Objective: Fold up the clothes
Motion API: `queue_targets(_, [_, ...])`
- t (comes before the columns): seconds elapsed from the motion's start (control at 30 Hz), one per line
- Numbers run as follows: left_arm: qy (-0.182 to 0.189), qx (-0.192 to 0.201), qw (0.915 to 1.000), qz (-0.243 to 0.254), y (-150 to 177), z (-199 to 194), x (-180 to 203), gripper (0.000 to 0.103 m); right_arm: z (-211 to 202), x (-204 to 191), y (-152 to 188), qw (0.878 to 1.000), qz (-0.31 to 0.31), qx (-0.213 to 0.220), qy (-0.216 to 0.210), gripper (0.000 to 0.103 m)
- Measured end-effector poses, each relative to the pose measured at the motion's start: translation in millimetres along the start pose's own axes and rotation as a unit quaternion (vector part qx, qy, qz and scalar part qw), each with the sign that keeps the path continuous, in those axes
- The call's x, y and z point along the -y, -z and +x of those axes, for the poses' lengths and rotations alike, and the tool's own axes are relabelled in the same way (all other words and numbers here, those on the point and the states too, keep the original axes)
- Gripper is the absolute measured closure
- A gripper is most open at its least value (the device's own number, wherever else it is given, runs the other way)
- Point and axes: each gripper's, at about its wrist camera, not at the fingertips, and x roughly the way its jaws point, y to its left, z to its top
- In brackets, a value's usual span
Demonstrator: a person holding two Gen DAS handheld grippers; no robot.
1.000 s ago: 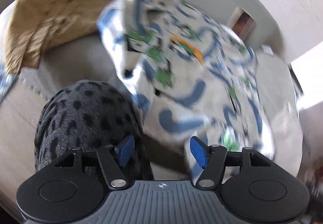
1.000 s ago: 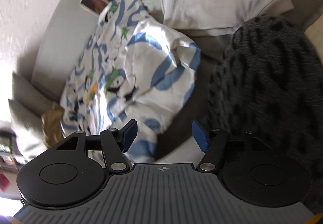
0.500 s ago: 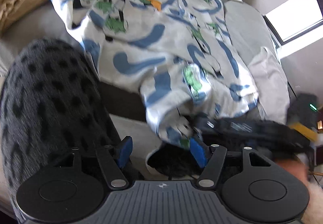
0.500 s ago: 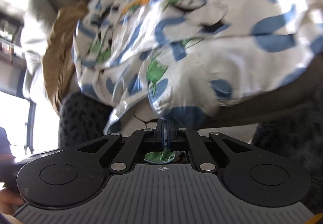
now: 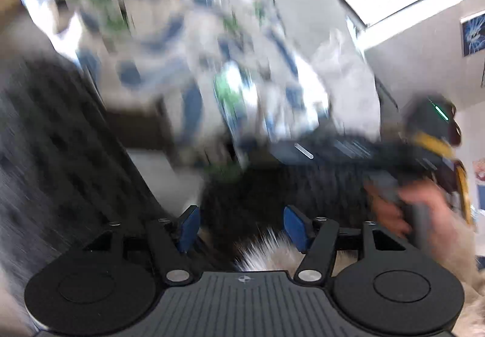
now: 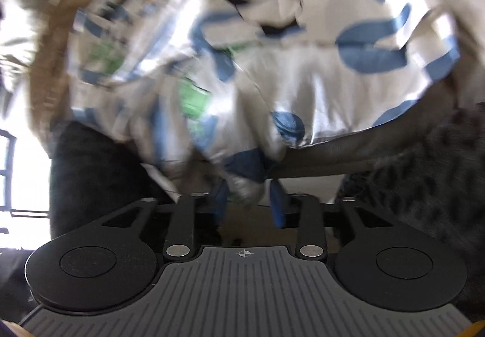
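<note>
Overall, both views were motion-blurred, so print details and fabric edges on the garment (image 6: 257, 58) could not be resolved. The garment, white with blue and green print, lay crumpled on a grey sofa (image 6: 333, 155), filling the upper part of each view and cut off at the top. A spotted grey fabric (image 6: 439, 170) covered the lower right of the right wrist view; what it belonged to could not be told. The right gripper (image 6: 250, 203) had a bunched fold of the garment between its jaws, which were opening; pad contact was unclear. The left gripper (image 5: 241, 229) stood partly open and empty, below and apart from the garment. A hand (image 5: 403, 215) held the right gripper in the left wrist view.
</note>
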Motion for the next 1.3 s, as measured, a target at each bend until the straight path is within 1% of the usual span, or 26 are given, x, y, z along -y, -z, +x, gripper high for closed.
queue_targets(0.07, [-0.03,0.047,0.9984,-0.007,-13.5,-16.6,-9.9,0.042,-35.6,-4.8,1.8,0.998,-0.02,0.027,-0.044,0.058])
queue_targets(0.1, [-0.044,0.068,0.9965,-0.017,-19.9,-23.3,-16.5,0.042,-53.3,-7.8,1.7,0.996,-0.03,0.045,-0.07,0.053])
queue_targets(0.13, [-0.055,0.088,0.9941,-0.033,-25.5,-28.2,-24.5,0.042,-68.9,-11.5,0.3,0.992,-0.04,0.069,-0.093,0.05])
queue_targets(0.17, [-0.062,0.107,0.9908,-0.055,-31.6,-33.6,-33.5,0.042,-82.7,-15.7,-1.8,0.988,-0.049,0.095,-0.111,0.049])
queue_targets(0.2, [-0.068,0.126,0.9869,-0.075,-37.3,-38.8,-42.1,0.042,-93.7,-21.4,-4.9,0.984,-0.058,0.121,-0.119,0.049])
queue_targets(0.3, [-0.08,0.179,0.9728,-0.124,-52.4,-54.3,-65.8,0.042,-115.2,-43.2,-16.7,0.97,-0.088,0.205,-0.1,0.049])
queue_targets(0.4, [-0.108,0.232,0.956,-0.144,-78.7,-74.7,-86.1,0.038,-138.6,-55.7,-25.2,0.951,-0.107,0.284,-0.065,0.049])
queue_targets(0.47, [-0.115,0.261,0.9461,-0.154,-102.2,-90.2,-100.4,0.037,-157.4,-60.0,-31.4,0.936,-0.105,0.332,-0.058,0.049])
queue_targets(0.53, [-0.128,0.273,0.9423,-0.146,-132.4,-96.8,-110.4,0.036,-179.7,-59.7,-35.6,0.917,-0.095,0.384,-0.053,0.049])
queue_targets(0.57, [-0.137,0.277,0.9409,-0.139,-148.1,-99.2,-113.8,0.036,-191.2,-59.5,-37.1,0.905,-0.089,0.412,-0.048,0.049])
queue_targets(0.6, [-0.151,0.278,0.94,-0.129,-164.2,-100.0,-116.4,0.035,-202.5,-59.3,-37.3,0.891,-0.083,0.445,-0.04,0.045])
queue_targets(0.63, [-0.172,0.275,0.9396,-0.11,-181.0,-98.3,-117.7,0.035,-211.8,-59.3,-36.2,0.874,-0.076,0.48,-0.025,0.036])
queue_targets(0.67, [-0.193,0.27,0.9389,-0.091,-197.9,-95.0,-119.8,0.034,-218.6,-60.7,-36.2,0.86,-0.069,0.506,-0.003,0.031])
queue_targets(0.7, [-0.213,0.263,0.9382,-0.073,-215.2,-87.5,-124.1,0.033,-222.1,-63.3,-38.5,0.849,-0.064,0.523,0.023,0.021])
queue_targets(0.73, [-0.229,0.253,0.9378,-0.062,-233.3,-77.6,-129.0,0.033,-225.6,-65.9,-40.9,0.838,-0.059,0.54,0.048,0.017])
queue_targets(0.77, [-0.243,0.239,0.9384,-0.054,-252.0,-67.9,-133.1,0.032,-226.8,-68.2,-45.2,0.834,-0.052,0.546,0.063,0.017])
queue_targets(0.87, [-0.286,0.188,0.9395,-0.023,-301.2,-31.3,-140.4,0.03,-221.0,-73.4,-66.0,0.85,-0.024,0.523,0.058,0.015])
queue_targets(0.93, [-0.307,0.153,0.9392,-0.005,-330.1,-7.0,-146.0,0.03,-211.3,-77.7,-82.1,0.866,-0.005,0.499,0.035,0.012])
queue_targets(0.97, [-0.303,0.142,0.9422,-0.004,-339.0,2.4,-152.1,0.03,-204.6,-81.7,-89.9,0.873,-0.001,0.487,0.021,0.012])
queue_targets(1.03, [-0.294,0.121,0.9483,-0.002,-356.3,20.2,-164.6,0.03,-187.6,-91.7,-103.0,0.882,0.002,0.47,-0.003,0.012])
queue_targets(1.07, [-0.283,0.114,0.9523,-0.001,-363.8,27.5,-171.1,0.03,-180.5,-96.1,-108.9,0.884,0.001,0.467,-0.012,0.012])
queue_targets(1.1, [-0.272,0.107,0.9562,0.0,-371.3,34.8,-177.6,0.03,-175.4,-99.6,-113.6,0.883,-0.003,0.47,-0.015,0.012])
queue_targets(1.13, [-0.268,0.105,0.9577,0.004,-377.9,41.2,-182.6,0.031,-170.3,-103.2,-118.4,0.881,-0.008,0.473,-0.019,0.012])
queue_targets(1.23, [-0.287,0.114,0.9504,0.035,-393.6,55.3,-189.6,0.032,-160.5,-111.2,-134.1,0.87,-0.025,0.492,-0.006,0.012])
queue_targets(1.27, [-0.289,0.113,0.9495,0.044,-398.5,59.9,-192.0,0.033,-160.5,-111.8,-139.6,0.867,-0.03,0.497,-0.002,0.011])
queue_targets(1.3, [-0.287,0.108,0.9504,0.049,-403.4,64.9,-195.2,0.034,-160.8,-111.4,-145.7,0.866,-0.034,0.499,0.0,0.011])
